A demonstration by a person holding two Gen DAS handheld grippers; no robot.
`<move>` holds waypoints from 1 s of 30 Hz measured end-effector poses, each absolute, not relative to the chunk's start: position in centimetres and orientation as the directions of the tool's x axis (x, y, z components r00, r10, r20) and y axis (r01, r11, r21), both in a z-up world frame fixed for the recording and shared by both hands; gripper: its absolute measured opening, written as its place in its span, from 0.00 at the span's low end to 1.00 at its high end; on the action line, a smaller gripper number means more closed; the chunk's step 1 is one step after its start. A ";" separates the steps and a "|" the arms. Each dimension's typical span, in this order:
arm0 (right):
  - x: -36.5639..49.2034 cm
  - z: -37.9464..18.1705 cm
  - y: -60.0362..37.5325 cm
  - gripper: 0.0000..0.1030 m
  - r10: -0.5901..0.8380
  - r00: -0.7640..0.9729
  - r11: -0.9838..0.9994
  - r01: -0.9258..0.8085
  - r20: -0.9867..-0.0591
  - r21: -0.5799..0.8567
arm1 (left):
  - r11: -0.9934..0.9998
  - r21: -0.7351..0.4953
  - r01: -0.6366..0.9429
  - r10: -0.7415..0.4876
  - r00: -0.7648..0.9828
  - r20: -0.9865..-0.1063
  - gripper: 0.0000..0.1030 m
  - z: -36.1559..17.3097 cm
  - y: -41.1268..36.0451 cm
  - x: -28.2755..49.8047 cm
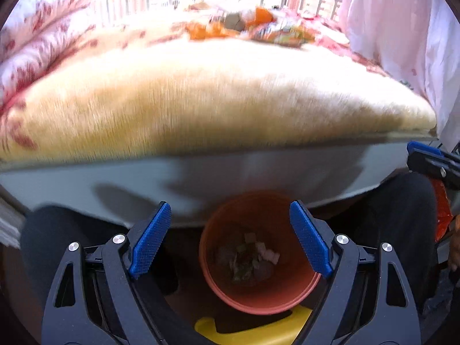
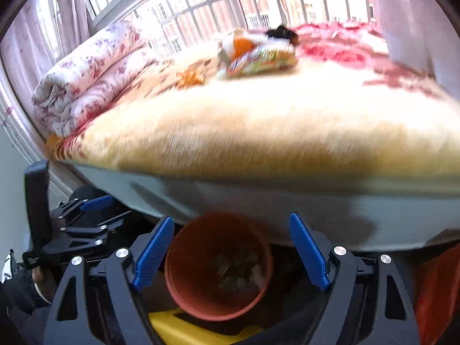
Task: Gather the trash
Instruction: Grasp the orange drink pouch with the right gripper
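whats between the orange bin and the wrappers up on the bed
In both wrist views a bare stretch of fuzzy yellow blanket and the bed's grey side separate the orange bin from the wrappers. Nothing else lies there.

Matt orange plastic bin (image 1: 260, 293), plush fuzzy bed blanket (image 1: 218, 100), ribbed blue pads (image 1: 150, 240) on black plastic jaws.

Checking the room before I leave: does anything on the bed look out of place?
Yes. A pile of snack wrappers and orange scraps lies loose on the blanket, far from the orange bin on the floor, which already holds some trash.
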State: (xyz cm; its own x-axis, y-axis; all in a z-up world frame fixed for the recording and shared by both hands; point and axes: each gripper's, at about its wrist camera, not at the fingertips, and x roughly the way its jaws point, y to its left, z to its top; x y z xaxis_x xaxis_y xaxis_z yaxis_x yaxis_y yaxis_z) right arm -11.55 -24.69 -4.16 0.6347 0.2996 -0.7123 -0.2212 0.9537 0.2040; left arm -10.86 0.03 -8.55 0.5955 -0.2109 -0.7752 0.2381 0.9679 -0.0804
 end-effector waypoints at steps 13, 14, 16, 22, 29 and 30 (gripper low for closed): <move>-3.5 4.0 -26.3 0.87 0.256 0.760 0.965 -0.161 -0.597 0.208 | 0.976 -0.024 0.217 -0.183 0.753 -0.632 0.90 -1.2 -1.0 -4.8; -3.4 4.9 -26.9 0.90 0.234 0.784 0.967 -0.130 -0.575 0.217 | 0.976 -0.026 0.216 -0.184 0.754 -0.631 0.90 -1.0 -1.3 -4.5; -3.2 6.1 -27.8 0.95 0.211 0.808 0.967 -0.092 -0.550 0.236 | 0.975 -0.031 0.219 -0.191 0.762 -0.619 0.90 -0.5 -1.4 -3.9; 0.3 6.9 -28.1 0.95 0.245 0.793 0.947 -0.073 -0.559 0.311 | 0.984 -0.014 0.180 -0.155 0.802 -0.577 0.90 1.0 -1.2 -1.8; 10.3 0.6 -25.6 0.95 0.356 0.646 0.865 0.044 -0.675 0.499 | 0.993 -0.011 0.117 -0.102 0.813 -0.573 0.90 0.9 1.1 0.2; 11.4 -0.1 -25.4 0.95 0.361 0.635 0.854 0.069 -0.683 0.516 | 0.994 -0.008 0.112 -0.096 0.813 -0.574 0.90 0.9 1.3 0.3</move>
State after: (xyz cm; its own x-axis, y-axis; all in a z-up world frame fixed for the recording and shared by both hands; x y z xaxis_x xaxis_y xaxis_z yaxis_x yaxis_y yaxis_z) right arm 11.37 -25.37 -0.08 0.6353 0.3610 -0.6827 0.0694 0.8538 0.5160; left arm 0.35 1.30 0.88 0.8134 -0.0963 -0.5737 0.1119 0.9937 -0.0081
